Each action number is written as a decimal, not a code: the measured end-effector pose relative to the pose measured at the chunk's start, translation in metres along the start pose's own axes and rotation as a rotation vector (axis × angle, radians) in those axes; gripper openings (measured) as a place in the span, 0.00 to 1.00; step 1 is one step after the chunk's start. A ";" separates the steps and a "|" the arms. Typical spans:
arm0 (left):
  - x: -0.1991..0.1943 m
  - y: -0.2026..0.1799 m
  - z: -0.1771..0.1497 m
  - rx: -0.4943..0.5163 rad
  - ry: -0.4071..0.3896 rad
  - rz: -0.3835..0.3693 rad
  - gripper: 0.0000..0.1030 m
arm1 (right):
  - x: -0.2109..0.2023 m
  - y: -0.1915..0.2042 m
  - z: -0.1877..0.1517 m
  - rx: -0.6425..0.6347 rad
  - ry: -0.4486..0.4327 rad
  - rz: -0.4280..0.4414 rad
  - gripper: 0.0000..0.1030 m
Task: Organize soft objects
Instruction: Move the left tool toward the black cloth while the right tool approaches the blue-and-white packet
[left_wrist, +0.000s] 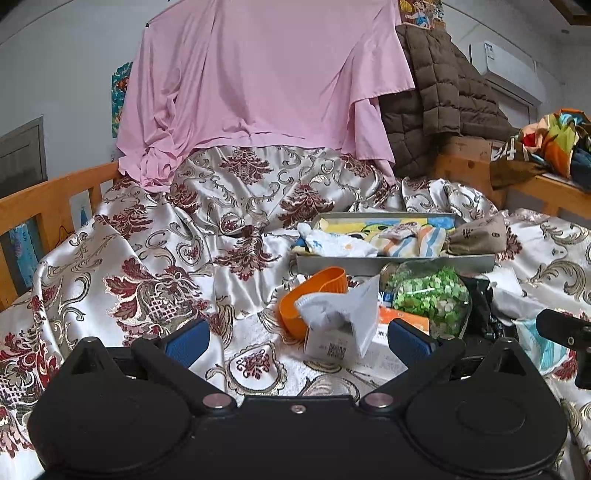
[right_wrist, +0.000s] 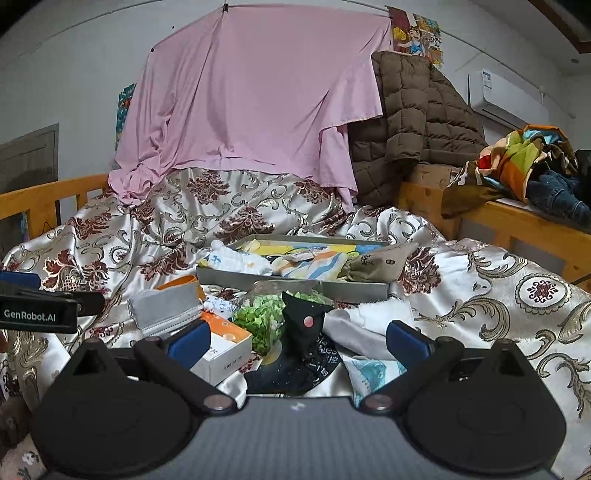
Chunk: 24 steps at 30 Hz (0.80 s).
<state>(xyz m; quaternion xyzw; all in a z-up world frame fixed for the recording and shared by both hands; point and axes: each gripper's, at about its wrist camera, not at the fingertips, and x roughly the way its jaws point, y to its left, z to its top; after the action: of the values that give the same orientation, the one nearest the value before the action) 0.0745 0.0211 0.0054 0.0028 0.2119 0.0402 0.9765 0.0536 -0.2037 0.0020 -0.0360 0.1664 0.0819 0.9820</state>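
Observation:
A grey tray (left_wrist: 395, 263) (right_wrist: 295, 286) on the bed holds small cloths and a tan pouch (left_wrist: 480, 236) (right_wrist: 380, 264). In front of it lie a grey face mask (left_wrist: 332, 306) (right_wrist: 162, 308), an orange cup (left_wrist: 314, 295), a clear bag of green bits (left_wrist: 428, 295) (right_wrist: 262, 317), a white and orange box (right_wrist: 221, 350) and a black sock (right_wrist: 306, 336). My left gripper (left_wrist: 295, 341) is open and empty, just before the mask. My right gripper (right_wrist: 297, 341) is open and empty, with the black sock between its fingers.
A patterned satin bedspread (left_wrist: 147, 258) covers the bed. A pink sheet (left_wrist: 258, 74) and a brown quilted jacket (left_wrist: 436, 96) hang behind. Wooden rails (left_wrist: 48, 199) (right_wrist: 517, 218) bound the bed. Colourful clothes (right_wrist: 532, 162) lie on the right ledge.

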 end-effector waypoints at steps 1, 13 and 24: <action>0.000 0.000 -0.001 0.002 0.003 0.000 0.99 | 0.001 0.000 -0.001 0.000 0.003 0.001 1.00; 0.009 0.003 -0.010 0.005 0.046 0.017 0.99 | 0.009 0.004 -0.007 -0.007 0.042 0.036 1.00; 0.019 0.000 -0.020 0.019 0.092 0.004 0.99 | 0.018 0.011 -0.013 -0.033 0.089 0.078 1.00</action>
<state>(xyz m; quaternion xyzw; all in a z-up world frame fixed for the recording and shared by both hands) 0.0833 0.0222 -0.0206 0.0109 0.2569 0.0403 0.9655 0.0641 -0.1911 -0.0167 -0.0493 0.2098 0.1211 0.9690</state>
